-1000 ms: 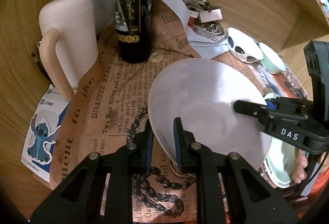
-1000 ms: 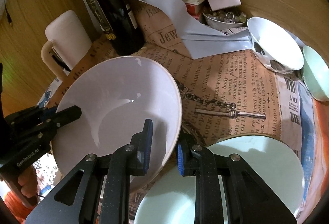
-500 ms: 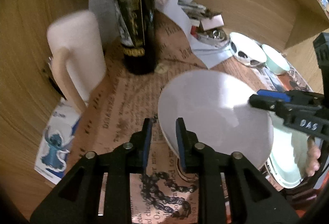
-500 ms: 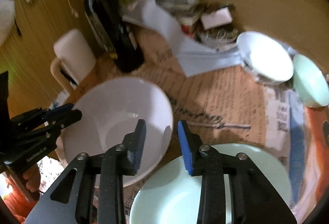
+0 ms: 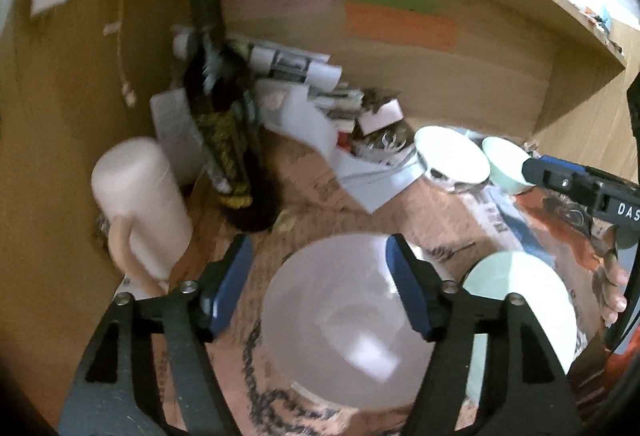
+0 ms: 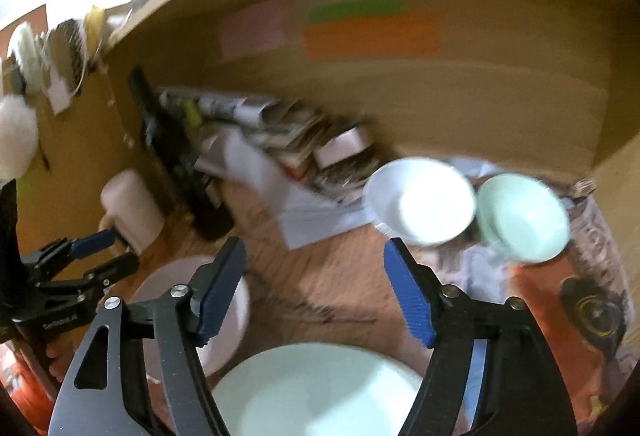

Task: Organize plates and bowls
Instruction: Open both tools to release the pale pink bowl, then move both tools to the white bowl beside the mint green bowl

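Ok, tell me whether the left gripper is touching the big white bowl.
Apart. In the left wrist view the left gripper has opening jaws, both blue pads clear of the big white bowl below.

Bottle (image 5: pixel 224 139), mug (image 5: pixel 140 203) crowding left

Looking like a messy desk nook at home. Showing wooden walls (image 5: pixel 460 83), piled papers (image 5: pixel 304 83), a dark bottle (image 5: pixel 224 139), a mug (image 5: pixel 140 203), bowls (image 6: pixel 424 199) on newspaper (image 5: pixel 320 220).
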